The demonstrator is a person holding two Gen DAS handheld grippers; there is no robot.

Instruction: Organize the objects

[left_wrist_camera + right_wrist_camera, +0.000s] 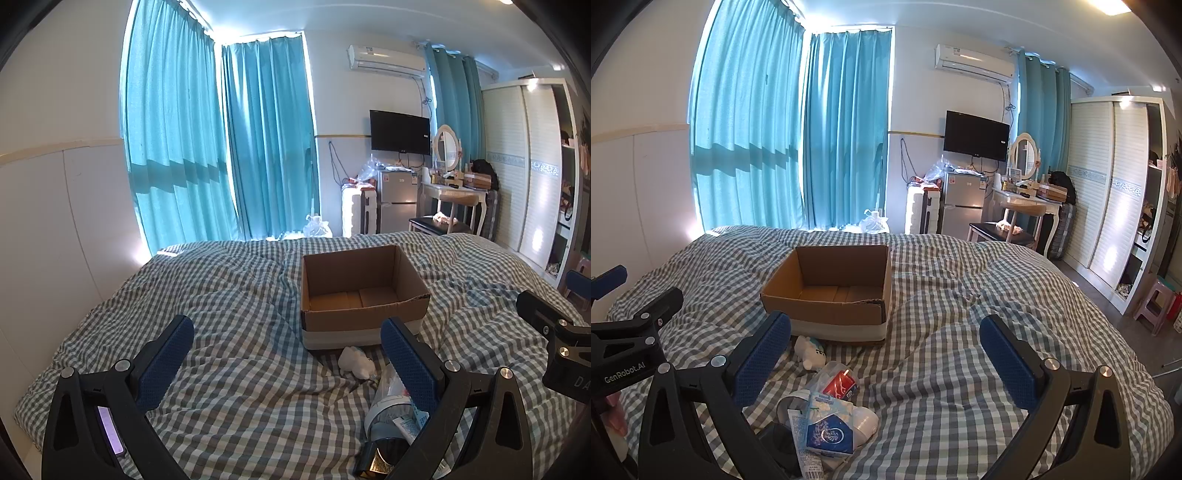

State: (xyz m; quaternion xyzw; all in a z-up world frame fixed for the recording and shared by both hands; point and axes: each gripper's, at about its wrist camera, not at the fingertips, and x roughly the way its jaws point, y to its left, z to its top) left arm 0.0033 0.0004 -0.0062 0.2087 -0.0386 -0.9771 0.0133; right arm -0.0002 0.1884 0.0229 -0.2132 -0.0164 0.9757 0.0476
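An open, empty cardboard box (354,291) (831,291) stands on the checked bed. In front of it lies a pile of small items: a white plush toy (810,352) (356,362), a red can in a clear wrapper (840,384), a blue tissue pack (829,432), a white tube (805,443) and a white bottle (864,421). My left gripper (288,354) is open and empty, left of the pile. My right gripper (886,350) is open and empty, above the bed right of the pile. Each gripper shows at the edge of the other's view.
The checked duvet (960,332) covers the whole bed. Beyond it stand blue curtains (757,129), a small fridge (962,206), a dressing table with a mirror (1025,192), a stool (1001,230) and a white wardrobe (1108,192). A pink stool (1154,299) stands on the floor at right.
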